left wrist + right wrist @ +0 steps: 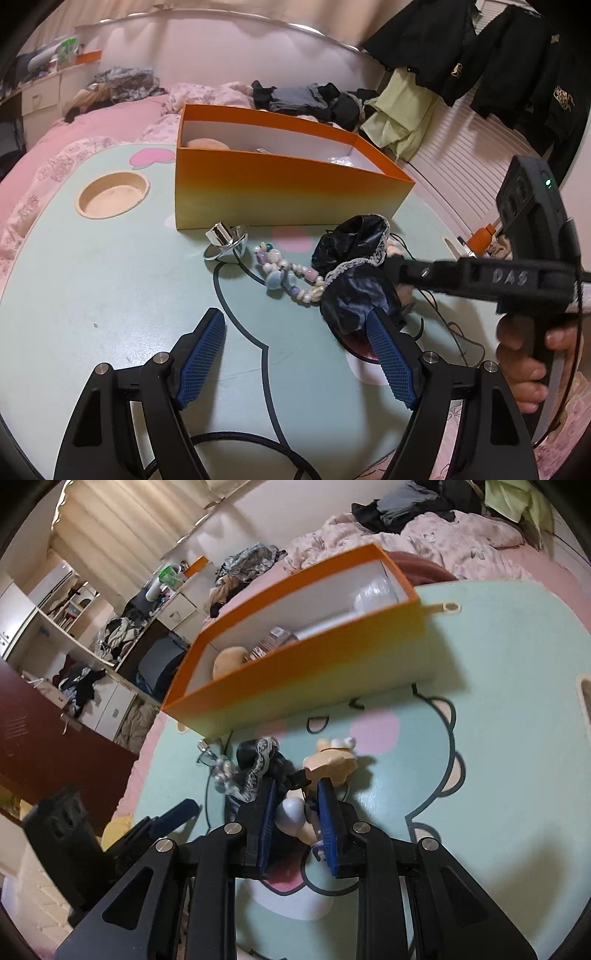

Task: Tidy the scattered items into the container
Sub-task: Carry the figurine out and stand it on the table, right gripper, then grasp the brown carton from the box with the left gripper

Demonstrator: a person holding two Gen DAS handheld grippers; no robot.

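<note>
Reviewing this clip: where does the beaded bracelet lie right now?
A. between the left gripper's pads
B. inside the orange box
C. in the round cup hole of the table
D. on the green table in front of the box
D: the beaded bracelet lies on the green table in front of the orange box, between the silver cup and the dark lace-trimmed cloth.

From the left wrist I cannot see the right gripper's fingers (pixel 397 271); the dark lace-trimmed cloth (pixel 354 258) hides them. The orange box (pixel 280 192) wall covers most of its contents. On the right wrist, the small figure (pixel 328 768) between my fingers is blurred, its lower half hidden.
</note>
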